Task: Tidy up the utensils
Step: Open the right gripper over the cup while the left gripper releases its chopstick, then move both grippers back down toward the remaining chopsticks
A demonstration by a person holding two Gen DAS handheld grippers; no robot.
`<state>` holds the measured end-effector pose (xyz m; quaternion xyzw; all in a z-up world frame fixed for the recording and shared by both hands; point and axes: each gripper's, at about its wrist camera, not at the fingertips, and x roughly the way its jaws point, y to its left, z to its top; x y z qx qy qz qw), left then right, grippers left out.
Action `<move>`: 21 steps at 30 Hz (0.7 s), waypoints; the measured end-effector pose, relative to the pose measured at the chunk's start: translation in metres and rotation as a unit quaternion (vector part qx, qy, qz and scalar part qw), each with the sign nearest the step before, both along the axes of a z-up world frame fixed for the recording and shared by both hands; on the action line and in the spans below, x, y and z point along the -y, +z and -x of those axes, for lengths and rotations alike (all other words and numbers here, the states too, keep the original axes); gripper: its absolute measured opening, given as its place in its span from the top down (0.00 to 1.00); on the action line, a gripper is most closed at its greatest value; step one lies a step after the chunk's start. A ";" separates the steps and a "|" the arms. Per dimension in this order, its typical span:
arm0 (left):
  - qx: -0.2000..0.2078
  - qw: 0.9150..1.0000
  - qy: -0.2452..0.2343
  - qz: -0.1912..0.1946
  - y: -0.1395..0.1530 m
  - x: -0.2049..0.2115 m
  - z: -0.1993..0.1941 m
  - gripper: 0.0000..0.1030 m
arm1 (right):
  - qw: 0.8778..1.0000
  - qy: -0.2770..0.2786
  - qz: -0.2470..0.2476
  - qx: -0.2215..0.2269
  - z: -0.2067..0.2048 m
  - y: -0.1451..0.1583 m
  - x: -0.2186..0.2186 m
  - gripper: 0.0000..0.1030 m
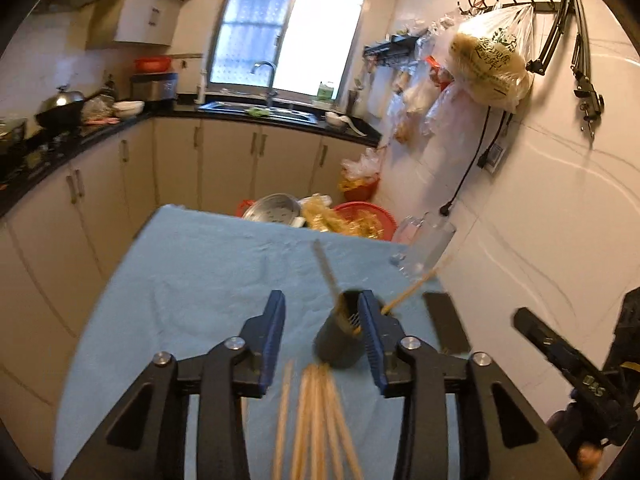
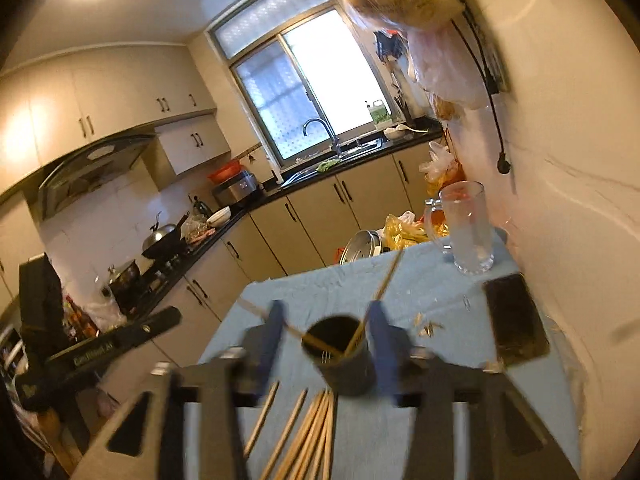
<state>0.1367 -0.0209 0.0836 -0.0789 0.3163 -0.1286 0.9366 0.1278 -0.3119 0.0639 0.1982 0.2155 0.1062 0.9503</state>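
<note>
Chopsticks (image 2: pixel 308 432) lie before the holder (image 2: pixel 344 354); glass mug (image 2: pixel 466 228) behind.

Left half of the blue cloth (image 1: pixel 180 272) lies open; at right, dark cup (image 1: pixel 338 344), glass mug (image 2: pixel 468 228) and black phone (image 2: pixel 516 320) crowd the wall.

The cloth (image 1: pixel 192 276) on the table is plain pale blue. The cup (image 2: pixel 347 364) is dark grey, and the chopsticks (image 2: pixel 308 436) are light tan wood. Both grippers, left (image 1: pixel 322 338) and right (image 2: pixel 328 344), have blue pads on black bodies. The mug (image 2: pixel 468 228) is clear glass. The phone (image 2: pixel 516 320) is black. The basket (image 1: pixel 368 220) is red.
</note>
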 end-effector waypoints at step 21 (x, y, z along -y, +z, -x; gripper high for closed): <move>-0.006 0.996 0.067 -0.066 -0.037 -0.055 0.135 0.41 | 0.998 0.034 0.033 -0.041 0.097 -0.050 -0.062 0.36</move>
